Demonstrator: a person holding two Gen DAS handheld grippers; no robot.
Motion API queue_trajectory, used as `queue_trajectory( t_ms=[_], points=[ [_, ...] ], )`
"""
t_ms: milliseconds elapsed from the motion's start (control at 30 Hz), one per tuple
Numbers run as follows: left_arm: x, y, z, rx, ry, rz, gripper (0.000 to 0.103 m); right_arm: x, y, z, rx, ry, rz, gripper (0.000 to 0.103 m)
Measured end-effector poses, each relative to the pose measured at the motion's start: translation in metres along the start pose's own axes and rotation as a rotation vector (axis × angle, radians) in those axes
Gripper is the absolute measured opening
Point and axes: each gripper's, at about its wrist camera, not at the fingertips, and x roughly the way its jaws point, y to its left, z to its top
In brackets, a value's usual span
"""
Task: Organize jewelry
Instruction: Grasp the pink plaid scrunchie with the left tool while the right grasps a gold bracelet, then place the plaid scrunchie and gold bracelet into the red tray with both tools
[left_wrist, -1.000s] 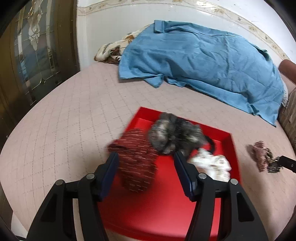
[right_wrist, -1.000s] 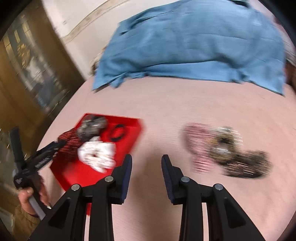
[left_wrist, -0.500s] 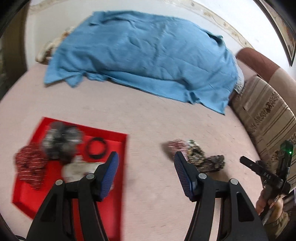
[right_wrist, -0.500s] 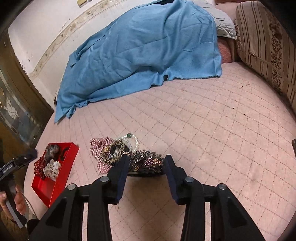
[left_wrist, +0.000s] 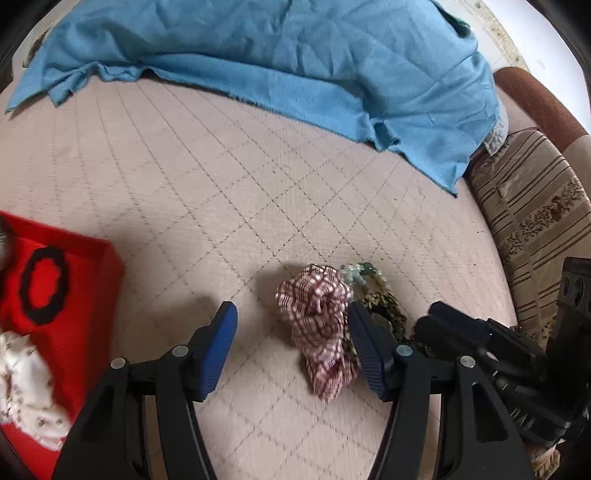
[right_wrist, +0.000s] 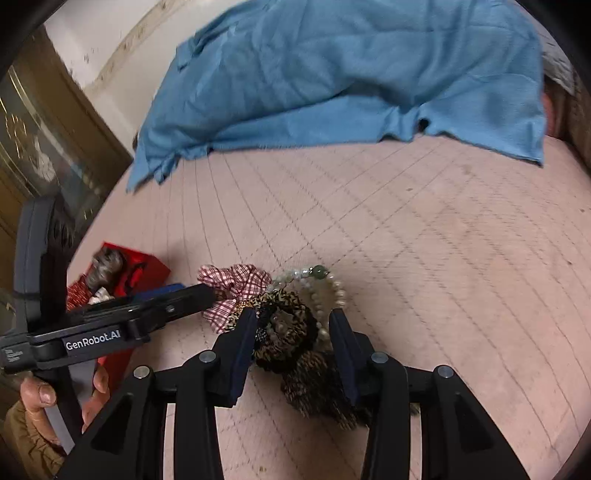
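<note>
A small pile of accessories lies on the pink quilted bed. My left gripper (left_wrist: 290, 308) is open and straddles the red-and-white checked scrunchie (left_wrist: 317, 321), which lies close to its right finger. My right gripper (right_wrist: 292, 314) is open low over the pile, with the leopard-print scrunchie (right_wrist: 286, 326) between its fingers and no clear pinch. Behind it curls a pearl bracelet (right_wrist: 327, 282) with a green bead, and a dark brown scrunchie (right_wrist: 317, 382) lies nearer me. The red tray (left_wrist: 109, 258) at the left holds a black hair tie (left_wrist: 42, 290) and a white scrunchie (left_wrist: 22, 384).
A blue blanket (left_wrist: 295, 55) covers the far side of the bed. A striped brown cushion (left_wrist: 535, 214) runs along the right edge. A wood-and-glass door (right_wrist: 40, 147) stands at the left. A person's hand (right_wrist: 37, 393) holds the left gripper's handle.
My left gripper swung right from over the red tray to the pile. My right gripper came down over the pile, and its jaws stand slightly wider than a second ago.
</note>
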Motion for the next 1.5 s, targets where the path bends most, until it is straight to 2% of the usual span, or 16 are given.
queue_trajectory(
  t_ms=[133, 167, 233, 300, 333, 367, 533, 733, 867, 967, 1233, 1400, 1500],
  points=[
    [0.016, -0.002, 0.003, 0.000, 0.025, -0.014, 0.061, 0.015, 0.003, 0.000, -0.012, 0.022, -0.005, 0.043],
    [0.020, -0.002, 0.003, -0.001, 0.032, -0.018, 0.061, 0.016, 0.003, -0.001, -0.014, 0.022, -0.008, 0.038],
    [0.024, -0.003, 0.002, -0.005, 0.039, -0.030, 0.054, 0.017, 0.002, -0.001, -0.012, 0.023, -0.009, 0.025],
    [0.029, -0.003, 0.002, -0.003, 0.057, -0.044, 0.018, 0.017, -0.001, -0.001, -0.002, 0.024, -0.010, 0.012],
    [0.031, -0.003, 0.002, -0.007, 0.076, -0.063, 0.012, 0.016, -0.002, -0.002, 0.002, 0.023, -0.008, 0.009],
    [0.030, -0.004, 0.000, -0.010, 0.079, -0.076, 0.011, 0.015, -0.003, -0.002, 0.005, 0.020, -0.006, 0.008],
    [0.004, -0.010, -0.007, 0.008, 0.029, -0.088, 0.009, -0.003, -0.003, -0.005, 0.023, -0.013, 0.018, 0.006],
    [-0.054, -0.013, -0.021, 0.014, -0.044, -0.135, 0.009, -0.036, 0.011, -0.008, 0.033, -0.076, 0.041, 0.006],
    [-0.092, -0.004, -0.033, 0.008, -0.094, -0.163, 0.009, -0.054, 0.030, -0.009, 0.015, -0.099, 0.054, 0.006],
    [-0.122, 0.014, -0.045, -0.009, -0.133, -0.158, 0.009, -0.063, 0.050, -0.012, -0.012, -0.106, 0.065, 0.006],
    [-0.179, 0.096, -0.072, -0.087, -0.224, -0.016, 0.009, -0.062, 0.120, -0.018, -0.102, -0.087, 0.115, 0.006],
    [-0.195, 0.160, -0.085, -0.174, -0.260, 0.092, 0.009, -0.046, 0.174, -0.021, -0.158, -0.047, 0.167, 0.006],
    [-0.199, 0.192, -0.091, -0.232, -0.262, 0.118, 0.009, -0.031, 0.209, -0.026, -0.193, -0.014, 0.212, 0.006]
  ],
)
